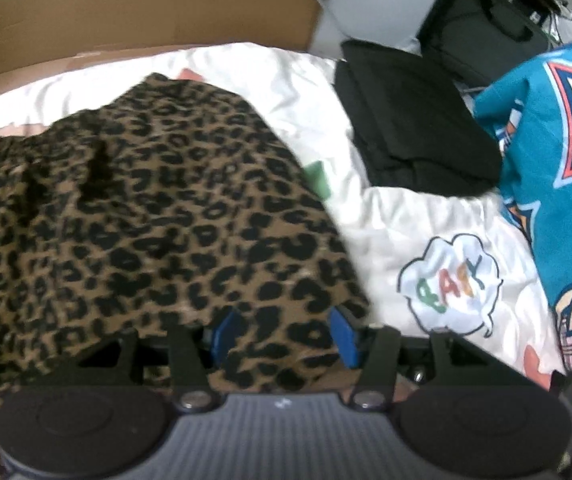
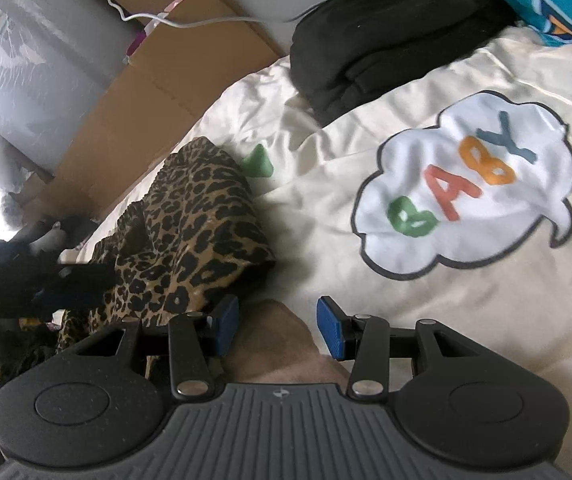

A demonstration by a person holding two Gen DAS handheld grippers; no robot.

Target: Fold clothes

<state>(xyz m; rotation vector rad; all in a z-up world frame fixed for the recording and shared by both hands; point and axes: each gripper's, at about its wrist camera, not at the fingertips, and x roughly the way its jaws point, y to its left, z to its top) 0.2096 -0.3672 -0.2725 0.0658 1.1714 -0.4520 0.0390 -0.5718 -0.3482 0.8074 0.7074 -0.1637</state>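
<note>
Left wrist view: the left tool [image 1: 283, 334] has its blue pads [image 1: 344, 336] standing apart, with the near hem of the leopard-print garment [image 1: 157, 208] running between them. The cloth fills the gap, but the pads do not visibly pinch it. The garment spreads away from the tool across the left and middle of the bed, rumpled and gathered at its far edge. It lies on a white bed cover [image 1: 386, 220] printed with a cloud that reads BABY [image 1: 452, 280], just right of the garment. Farther back on the bed sits a folded black garment [image 1: 414, 124], and a teal cartoon-print fabric [image 1: 558, 152] runs along the right side. Brown cardboard [image 1: 145, 4] stands behind the bed.

Right wrist view: the right tool [image 2: 275, 328] also has its pads apart, with nothing clamped; between them shows a tan surface that I cannot identify. The leopard-print garment [image 2: 189, 232] lies bunched just left of and beyond its left pad [image 2: 225, 322]. At the left edge the left tool [image 2: 45, 280] appears dark and blurred against the cloth. The BABY cloud [image 2: 466, 188] lies to the right on the cover, the black garment [image 2: 386, 32] beyond it.
</note>
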